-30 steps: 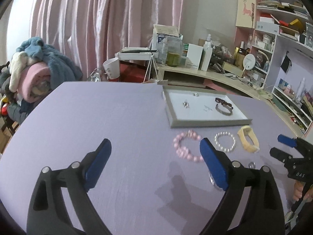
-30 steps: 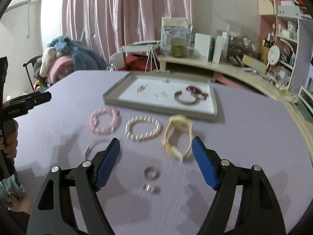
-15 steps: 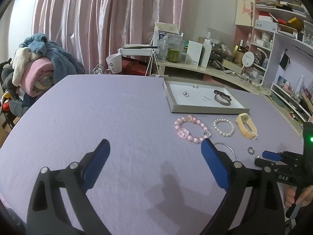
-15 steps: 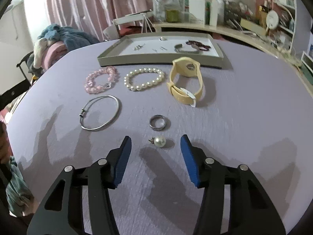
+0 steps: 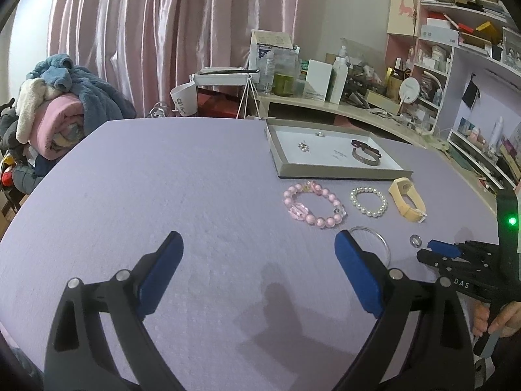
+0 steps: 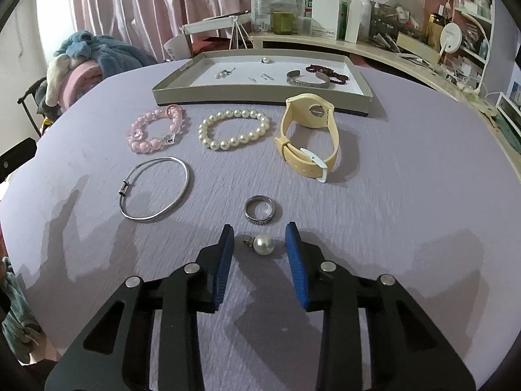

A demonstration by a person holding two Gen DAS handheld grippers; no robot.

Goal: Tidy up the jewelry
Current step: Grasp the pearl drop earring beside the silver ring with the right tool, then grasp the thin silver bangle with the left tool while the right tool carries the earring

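A small pearl stud (image 6: 263, 244) lies on the purple table between the blue pads of my right gripper (image 6: 259, 228). The jaws are closing, with a gap left on both sides of the pearl. Just beyond it are a dark metal ring (image 6: 259, 210), a silver bangle (image 6: 154, 187), a pink bead bracelet (image 6: 156, 133), a pearl bracelet (image 6: 234, 128) and a yellow watch (image 6: 309, 137). The grey tray (image 6: 260, 96) behind them holds a cuff (image 6: 306, 78), a dark bead bracelet and small earrings. My left gripper (image 5: 258, 238) hangs wide open over bare table, left of the pink bracelet (image 5: 312, 205).
A heap of folded blankets (image 5: 62, 104) sits off the table's far left edge. Behind the table run a cluttered beige desk (image 5: 325, 104) and shelves (image 5: 456, 32). A person's hand (image 5: 495, 319) holds the right gripper at the table's right front edge.
My right gripper has sunk and tilted down toward the table, and its jaws have narrowed around the pearl stud. The left gripper has drifted slightly and stays wide open.
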